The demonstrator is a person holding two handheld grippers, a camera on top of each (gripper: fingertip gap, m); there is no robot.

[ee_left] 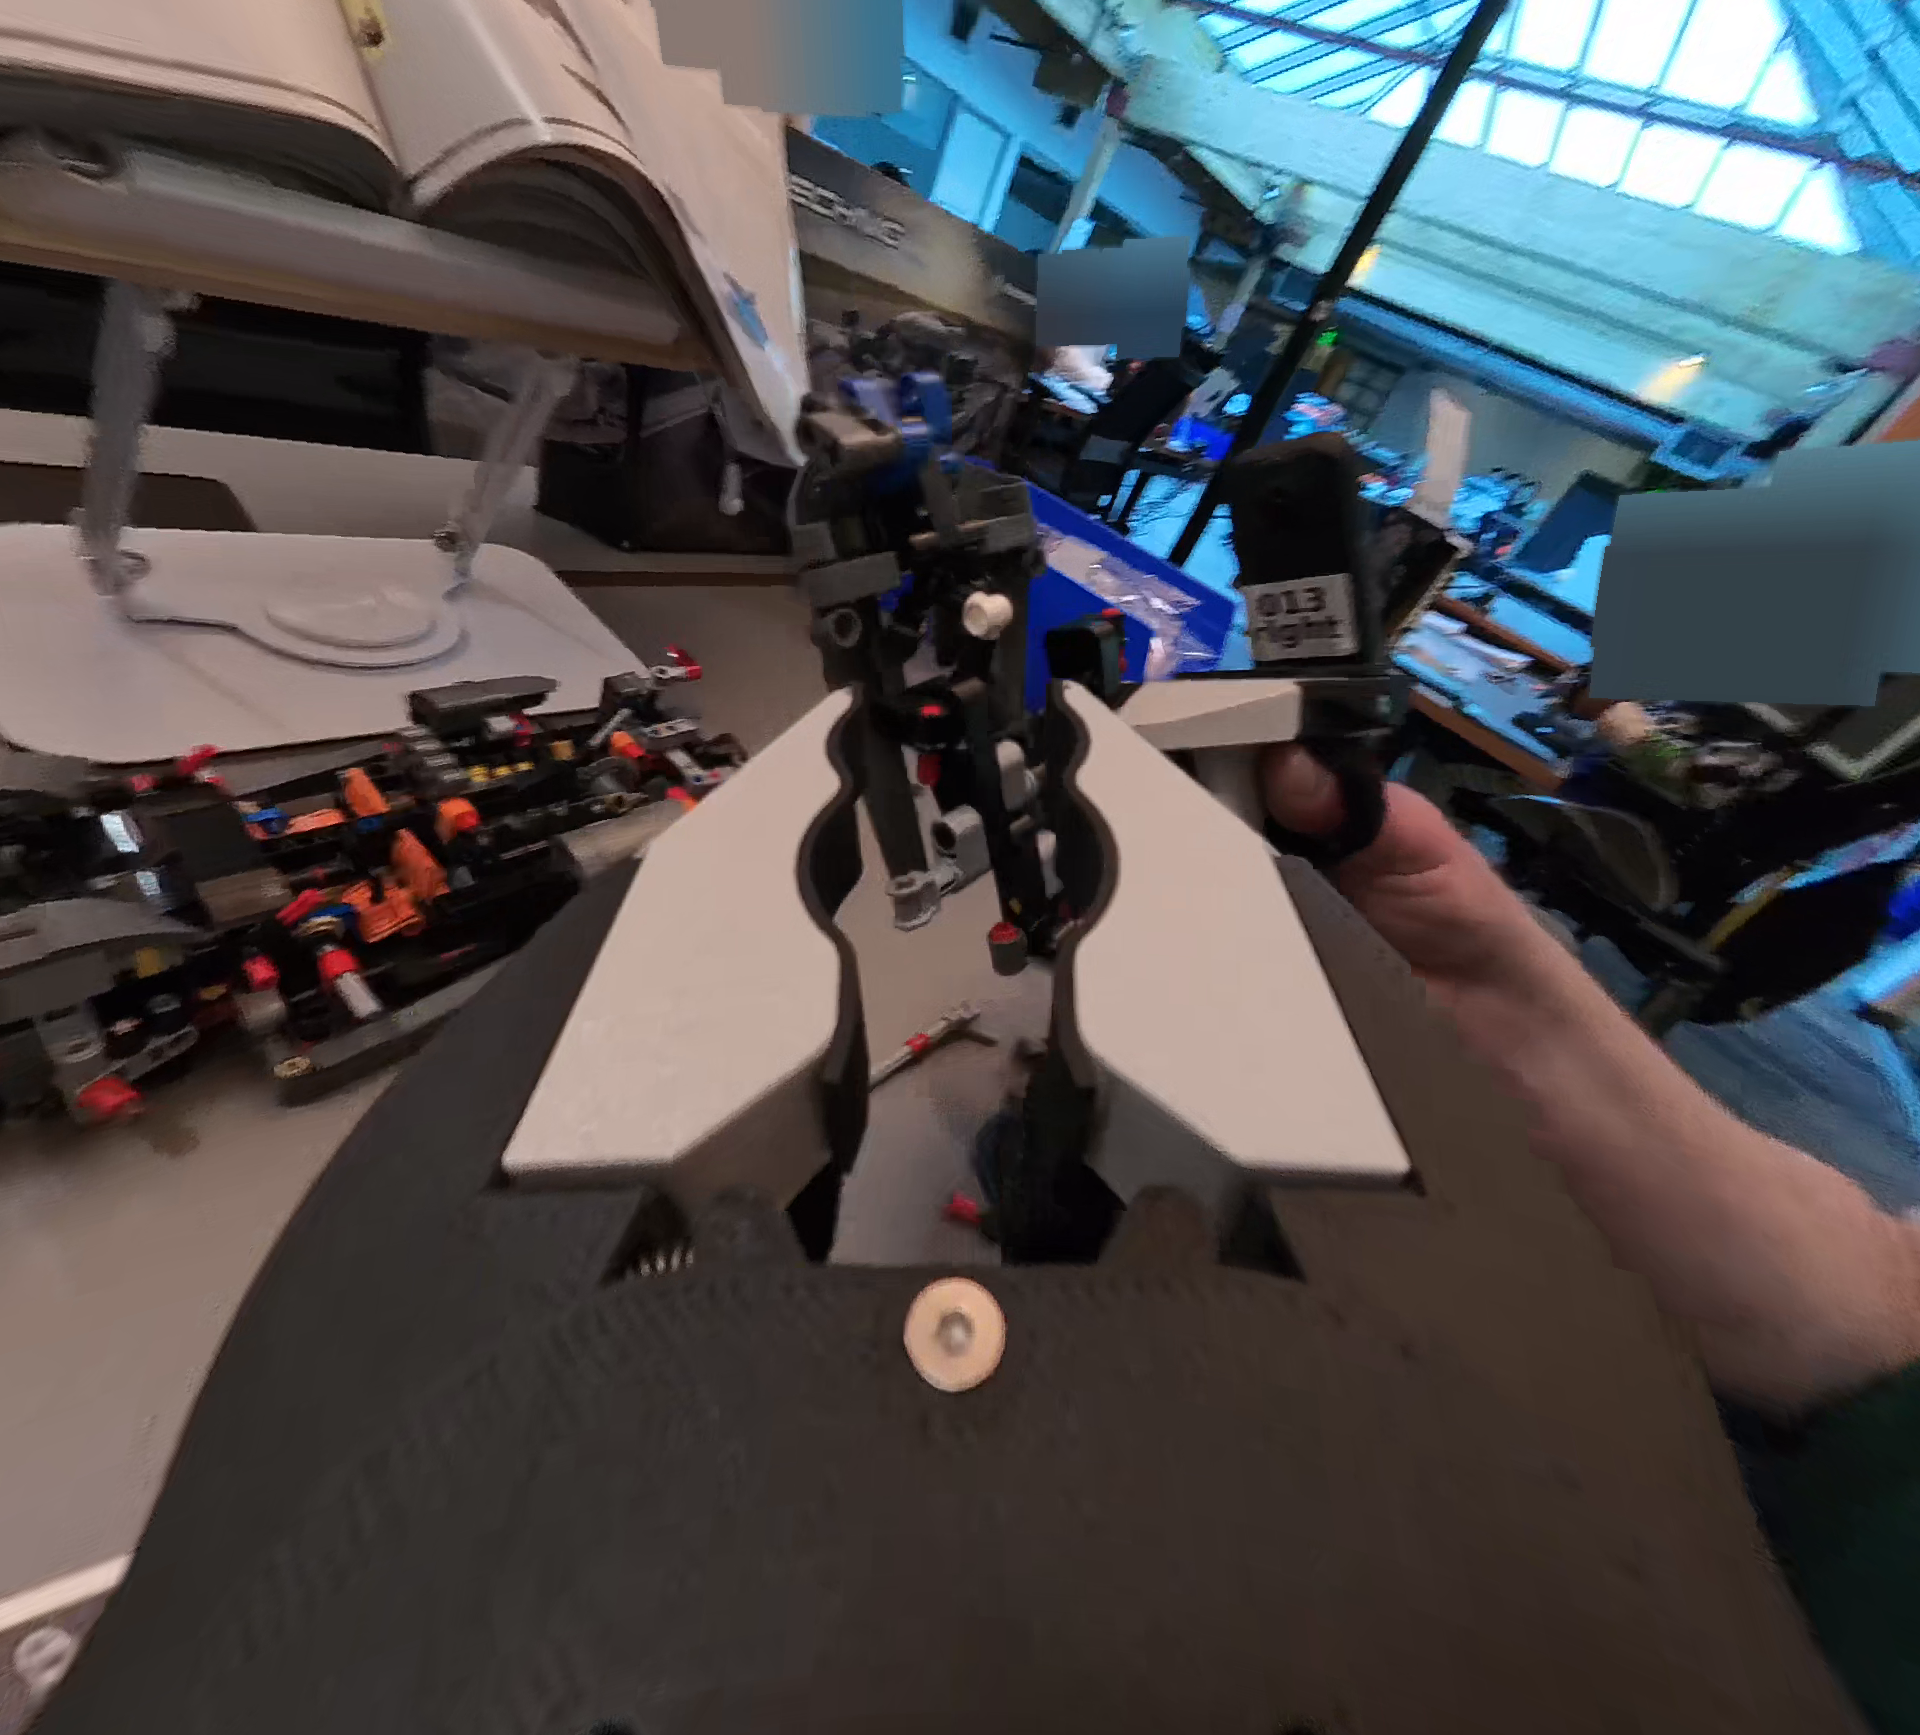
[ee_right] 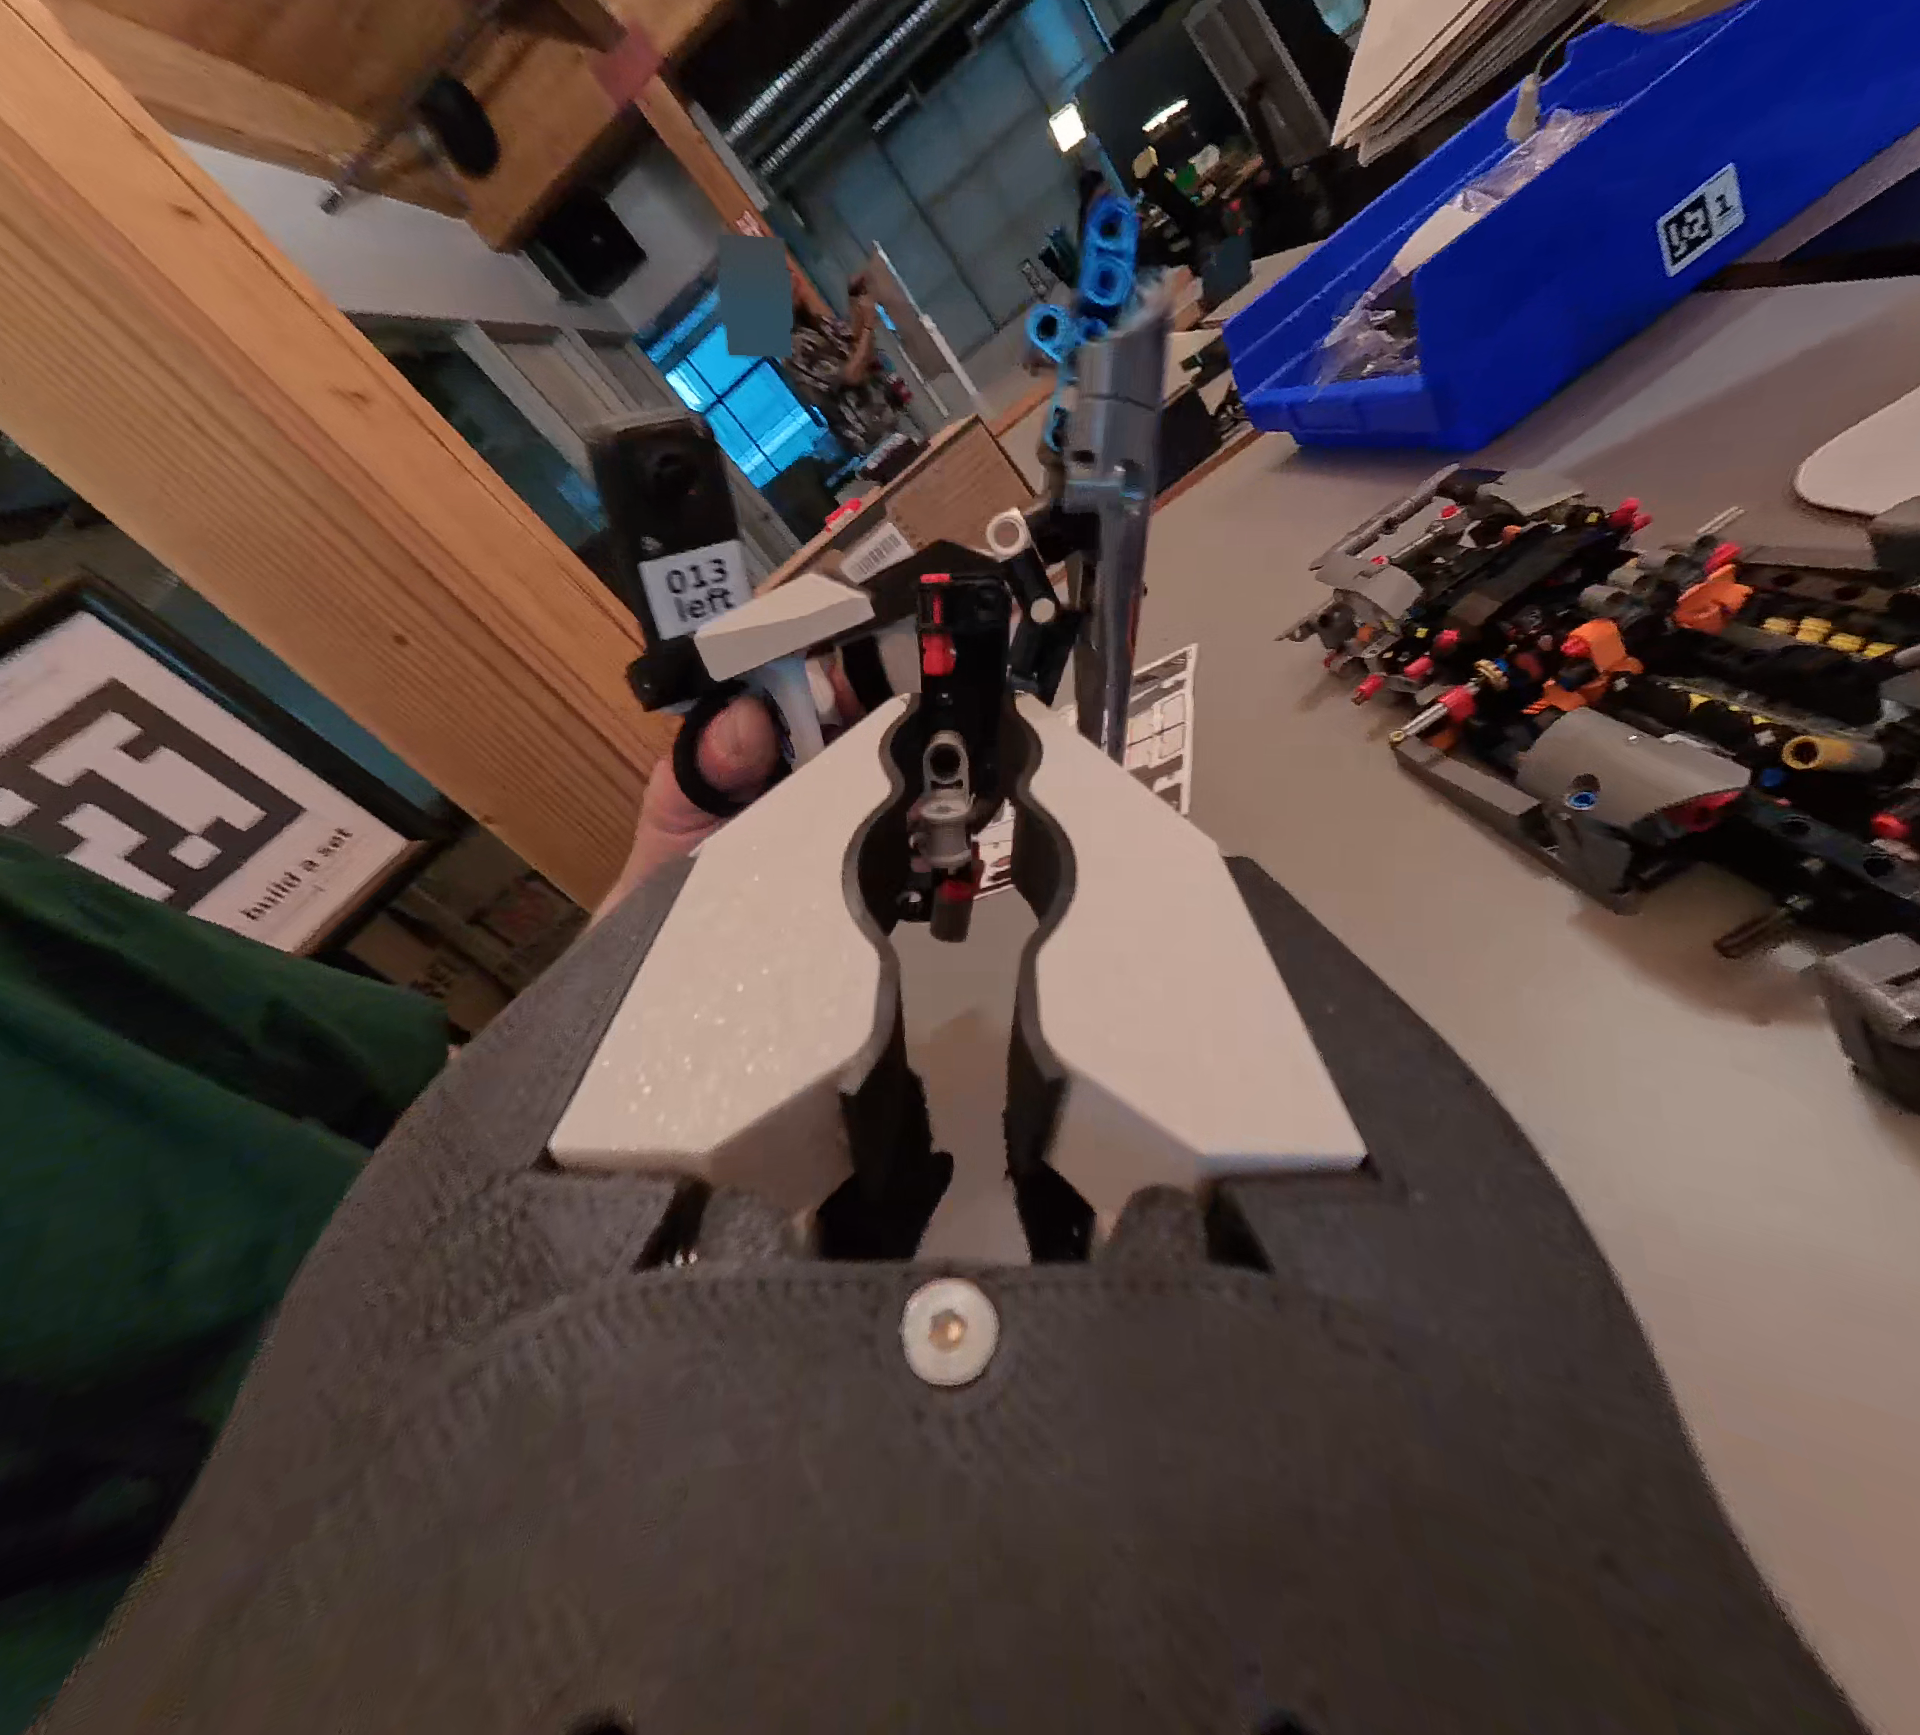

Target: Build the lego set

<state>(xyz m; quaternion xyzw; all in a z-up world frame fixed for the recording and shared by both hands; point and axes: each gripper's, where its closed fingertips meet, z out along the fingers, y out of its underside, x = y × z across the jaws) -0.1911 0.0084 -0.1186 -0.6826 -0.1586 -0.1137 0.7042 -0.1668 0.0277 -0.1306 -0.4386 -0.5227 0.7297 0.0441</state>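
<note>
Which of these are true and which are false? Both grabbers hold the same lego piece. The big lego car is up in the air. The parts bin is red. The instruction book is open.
1. Both grabbers hold the same lego piece. True: the left gripper and the right gripper both clamp the black lego assembly, lifted off the table.
2. The big lego car is in the air. False: the car chassis lies on the table.
3. The parts bin is red. False: the bin is blue.
4. The instruction book is open. True: the book lies open on a stand.
</note>
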